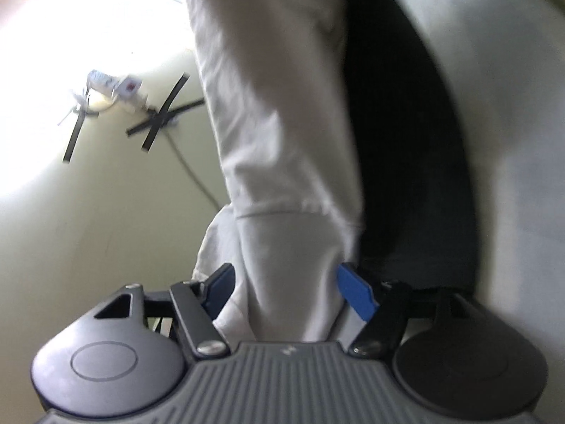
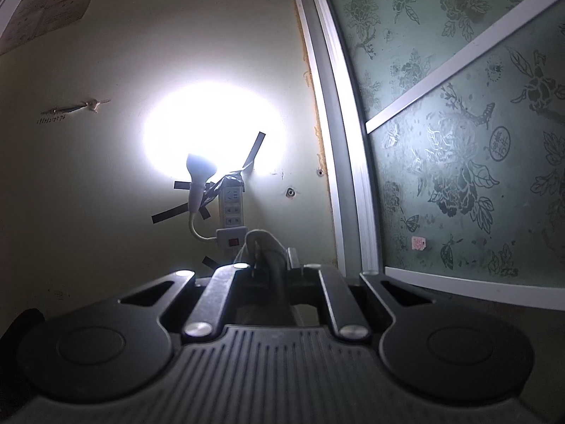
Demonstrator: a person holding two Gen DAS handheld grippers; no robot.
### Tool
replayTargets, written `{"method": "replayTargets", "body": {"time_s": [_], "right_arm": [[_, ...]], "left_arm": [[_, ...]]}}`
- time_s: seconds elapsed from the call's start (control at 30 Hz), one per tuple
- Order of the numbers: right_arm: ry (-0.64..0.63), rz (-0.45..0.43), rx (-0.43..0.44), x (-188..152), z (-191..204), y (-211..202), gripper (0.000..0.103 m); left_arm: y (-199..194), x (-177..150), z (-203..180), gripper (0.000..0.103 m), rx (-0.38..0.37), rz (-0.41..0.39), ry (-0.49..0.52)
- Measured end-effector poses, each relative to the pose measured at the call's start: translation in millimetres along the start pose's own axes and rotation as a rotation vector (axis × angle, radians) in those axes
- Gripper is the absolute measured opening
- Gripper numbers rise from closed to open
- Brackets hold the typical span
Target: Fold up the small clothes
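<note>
White garment (image 1: 279,141) runs lengthwise between the left gripper (image 1: 286,291) fingers (image 1: 355,295), which stand apart with cloth bunched between the blue pads; firm clamping cannot be confirmed. Right gripper (image 2: 270,265) fingers are closed on a cloth fold (image 2: 263,242), aimed at the wall lamp (image 2: 199,173).

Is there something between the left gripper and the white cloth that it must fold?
Nothing visible. The white garment already lies between the jaws of the left gripper, with its blue pads on either side. The view is blurred, so whether they clamp it is unclear.
</note>
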State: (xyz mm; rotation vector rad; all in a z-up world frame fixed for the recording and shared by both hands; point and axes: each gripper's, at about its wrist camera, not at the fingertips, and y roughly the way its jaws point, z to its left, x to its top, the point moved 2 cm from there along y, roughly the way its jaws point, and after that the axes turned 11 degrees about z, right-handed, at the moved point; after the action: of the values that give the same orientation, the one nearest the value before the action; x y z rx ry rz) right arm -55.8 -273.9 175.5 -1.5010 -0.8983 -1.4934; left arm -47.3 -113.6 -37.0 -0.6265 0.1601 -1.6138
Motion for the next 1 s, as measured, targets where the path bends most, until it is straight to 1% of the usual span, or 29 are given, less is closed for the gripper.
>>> {"method": "replayTargets", "body": {"time_s": [0.13, 0.2, 0.23, 0.27, 0.4, 0.43, 0.47, 0.5, 0.57, 0.6, 0.67, 0.73, 0.8, 0.9, 1.0], "right_arm": [[0.007, -0.013, 0.005, 9.4, 1.5, -4.1, 0.011], [-0.010, -0.020, -0.002, 13.3, 3.6, -7.7, 0.011], [-0.020, -0.024, -0.006, 14.8, 4.4, -9.1, 0.011], [-0.025, -0.027, -0.011, 15.8, 5.1, -12.3, 0.011], [-0.026, -0.027, -0.019, 16.2, 5.6, -16.0, 0.011], [-0.024, -0.027, -0.020, 15.8, 6.1, -16.3, 0.011], [-0.018, -0.026, -0.020, 15.3, 6.6, -16.5, 0.011], [-0.011, -0.026, -0.016, 15.5, 7.0, -16.7, 0.011], [-0.002, -0.027, -0.007, 16.7, 7.5, -16.3, 0.011], [-0.004, -0.026, -0.002, 17.6, 7.8, -16.3, 0.011], [-0.023, -0.027, 0.003, 20.3, 9.5, -19.8, 0.011], [-0.059, -0.038, -0.020, 22.6, 11.0, -25.6, 0.011], [-0.082, -0.073, -0.044, 25.8, 10.0, -34.2, 0.011], [-0.067, -0.097, -0.073, 34.4, 2.2, -43.2, 0.011], [-0.058, -0.142, -0.074, 47.2, -0.2, -54.0, 0.011]], "left_arm": [[10.9, 6.0, 8.1, 0.066, -0.022, 0.006, -0.029], [1.4, 0.8, 5.9, 0.069, -0.059, -0.019, -0.033], [-5.6, -3.6, 2.5, 0.070, -0.078, -0.037, -0.019], [-12.0, -7.5, 0.3, 0.070, -0.078, -0.053, -0.006], [-17.8, -14.5, 1.6, 0.070, -0.133, -0.025, -0.013], [-14.7, -13.1, 1.5, 0.066, -0.134, -0.019, -0.018], [-6.7, -8.4, 3.5, 0.059, -0.128, -0.005, -0.025], [2.5, -2.7, 5.2, 0.054, -0.112, 0.015, -0.035], [26.2, 8.4, 7.2, 0.025, -0.078, 0.066, -0.053], [34.4, 12.3, 8.7, 0.023, -0.066, 0.081, -0.071], [36.0, 16.4, 14.7, 0.017, -0.059, 0.073, -0.129], [22.9, 14.7, 30.9, 0.016, -0.037, 0.035, -0.199], [1.1, 8.0, 59.9, 0.016, 0.001, -0.016, -0.291], [-39.0, -5.1, 117.2, 0.013, 0.030, -0.081, -0.458], [-86.5, -17.6, 171.9, 0.012, 0.082, -0.160, -0.598]]}}
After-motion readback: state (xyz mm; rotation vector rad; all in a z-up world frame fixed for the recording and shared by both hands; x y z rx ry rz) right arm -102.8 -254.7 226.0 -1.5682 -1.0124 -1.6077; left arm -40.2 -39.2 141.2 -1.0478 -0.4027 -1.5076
